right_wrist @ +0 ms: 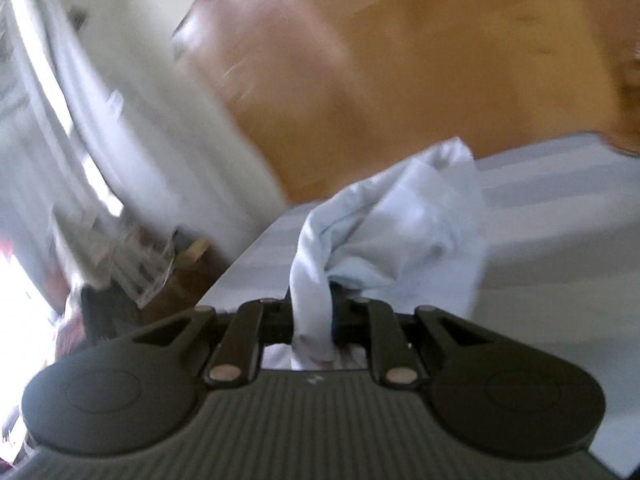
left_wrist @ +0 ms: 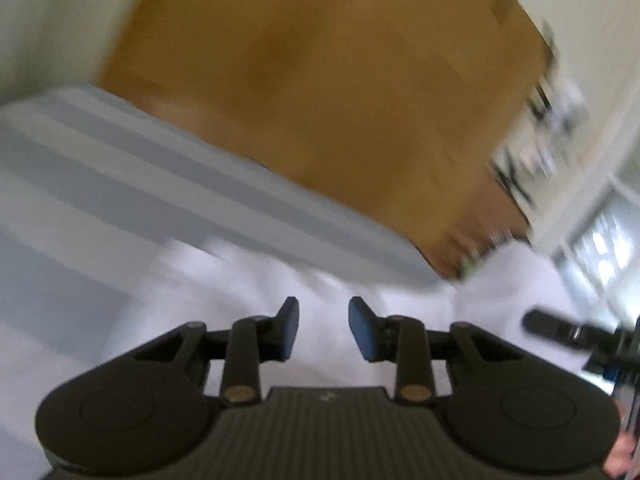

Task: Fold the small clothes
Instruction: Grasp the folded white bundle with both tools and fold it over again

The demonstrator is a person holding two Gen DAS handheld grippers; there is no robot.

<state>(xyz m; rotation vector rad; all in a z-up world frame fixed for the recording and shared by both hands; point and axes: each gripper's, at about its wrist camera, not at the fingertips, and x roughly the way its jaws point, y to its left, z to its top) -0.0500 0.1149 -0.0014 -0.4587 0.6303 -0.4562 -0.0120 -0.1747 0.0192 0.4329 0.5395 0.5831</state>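
A pale blue garment [right_wrist: 384, 224] is seen bunched at the centre of the right wrist view, one twisted end clamped between the right tongs [right_wrist: 314, 312], the rest lying on a grey-and-white striped cloth [right_wrist: 560, 216]. In the left wrist view the left tongs [left_wrist: 323, 330] are held apart, gripping nothing, above white fabric [left_wrist: 240, 280] at lower centre. A wooden floor [left_wrist: 320, 80] is shown across the top, blurred.

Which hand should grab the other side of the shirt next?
Left. The left hand-held gripper is open and empty above the pale cloth, while the right hand-held gripper is already shut on a bunch of it.
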